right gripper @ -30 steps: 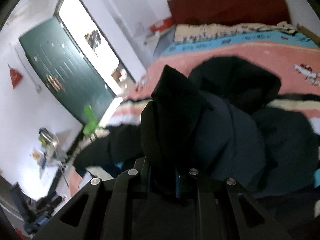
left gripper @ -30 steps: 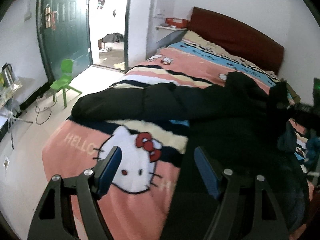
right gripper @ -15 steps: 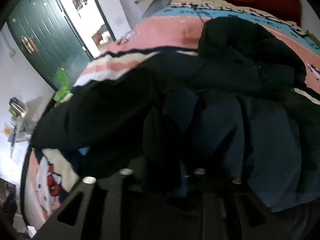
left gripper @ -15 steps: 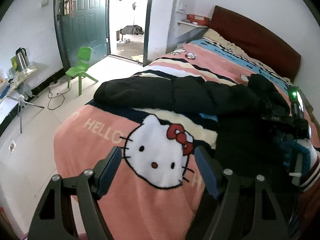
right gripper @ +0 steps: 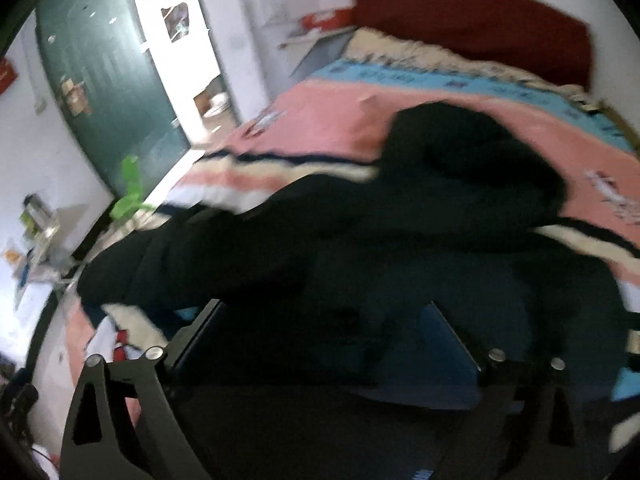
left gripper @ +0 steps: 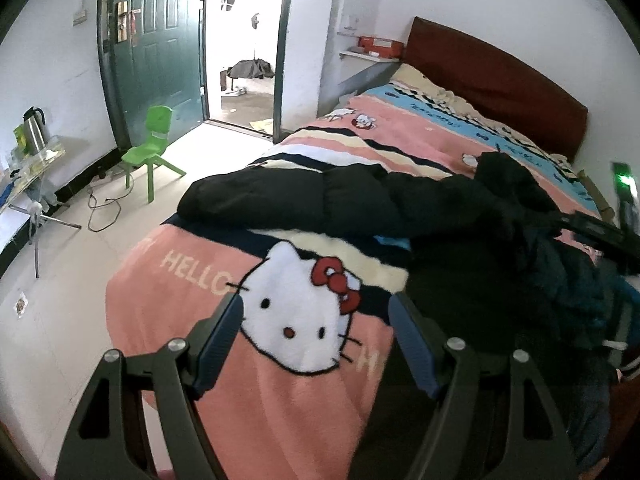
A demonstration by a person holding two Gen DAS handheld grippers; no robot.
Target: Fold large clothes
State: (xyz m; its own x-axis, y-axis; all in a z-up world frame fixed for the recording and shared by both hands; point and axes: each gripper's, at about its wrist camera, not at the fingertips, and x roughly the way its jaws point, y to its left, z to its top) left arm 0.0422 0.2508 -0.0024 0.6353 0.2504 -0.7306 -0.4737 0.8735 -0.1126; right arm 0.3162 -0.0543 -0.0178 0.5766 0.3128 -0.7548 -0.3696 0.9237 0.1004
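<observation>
Clearly that black padded jacket [left gripper: 320, 200] is the bulky sort: puffy, quilted, soft all through, with nothing stiff in it to hold a crease. It lies across the middle of the bed [left gripper: 440, 136], on the pink cartoon-cat blanket [left gripper: 256, 400], one sleeve stretched out toward the door side and the hood [right gripper: 472, 148] bunched up nearer the headboard [left gripper: 500, 76]. I would guess it is light for its size but springy, so a fold will want to puff back open unless it is pressed flat.

Its right gripper [right gripper: 324, 336] has just been opening; the jaws stand wide apart now, dark cloth beneath them but nothing pinched. The left gripper [left gripper: 316, 336] hangs over the blanket's cat face, jaws likewise spread and empty, just beside the jacket's body.

The shell looks smooth and may slide, so a deep bite on a seam, the cuff or the hem edge seems safer than a pinch of loose padding.
</observation>
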